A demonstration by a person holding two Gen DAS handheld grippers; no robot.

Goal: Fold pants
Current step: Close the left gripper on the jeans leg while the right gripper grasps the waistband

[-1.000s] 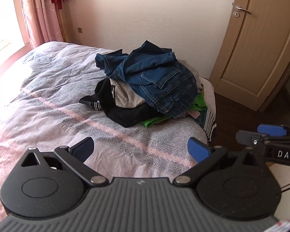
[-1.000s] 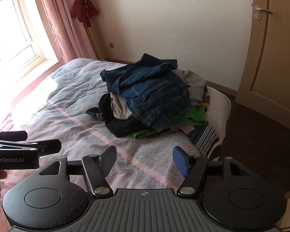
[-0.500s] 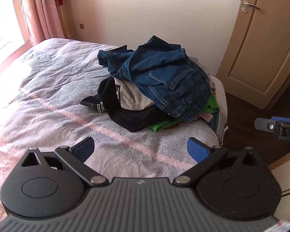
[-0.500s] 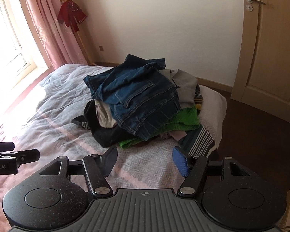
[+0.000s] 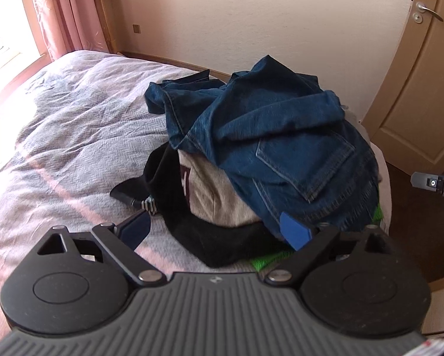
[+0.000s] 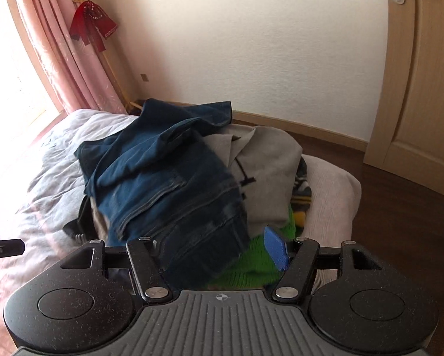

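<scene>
Crumpled blue jeans (image 5: 269, 148) lie on top of a heap of clothes at the right end of the bed (image 5: 59, 136). My left gripper (image 5: 216, 229) is open just short of the heap, its fingers on either side of a grey garment (image 5: 213, 198) and a black one (image 5: 222, 246) under the jeans. In the right wrist view the jeans (image 6: 162, 178) fill the middle. My right gripper (image 6: 213, 252) is open, and the jeans' lower edge hangs between its fingers and hides the left pad. The blue right pad (image 6: 276, 247) shows over a green garment (image 6: 251, 267).
A grey top (image 6: 266, 172) and a striped piece (image 6: 302, 190) lie on the heap's right side. Beyond the bed's right edge are dark floor (image 6: 399, 222) and a wooden door (image 6: 423, 74). Pink curtains (image 6: 59, 44) hang at the left by the window.
Both grippers have moved forward to the heap, which now looks much larger. The jeans' edge now lies between the right gripper's fingers. Both stay open.
</scene>
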